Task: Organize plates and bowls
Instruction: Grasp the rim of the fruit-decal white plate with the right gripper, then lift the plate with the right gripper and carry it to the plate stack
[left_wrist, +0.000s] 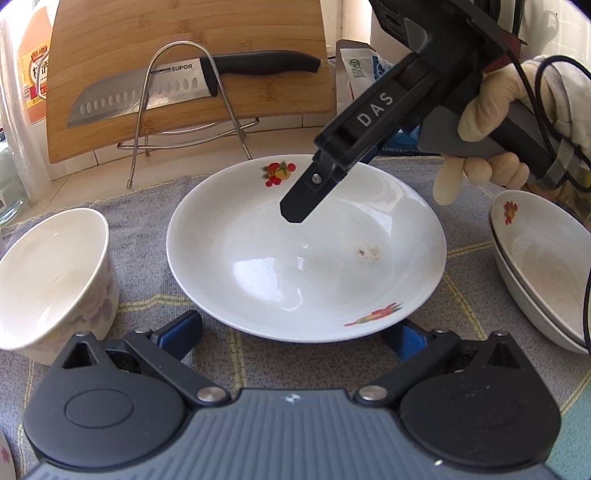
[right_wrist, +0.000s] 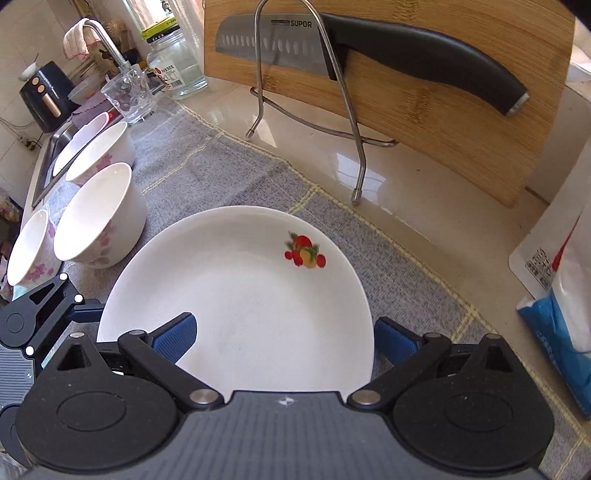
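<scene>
A white plate with fruit prints lies on the grey checked cloth; it also shows in the right wrist view. My left gripper is open, its blue pads wide apart at the plate's near rim. My right gripper is open, hovering above the plate's far half; its fingers point down over it. A white flowered bowl stands left of the plate. Stacked plates sit at the right.
A bamboo cutting board with a knife leans in a wire rack behind the cloth. Several flowered bowls line the left side near the sink. A glass, a jar and a blue-white bag stand around.
</scene>
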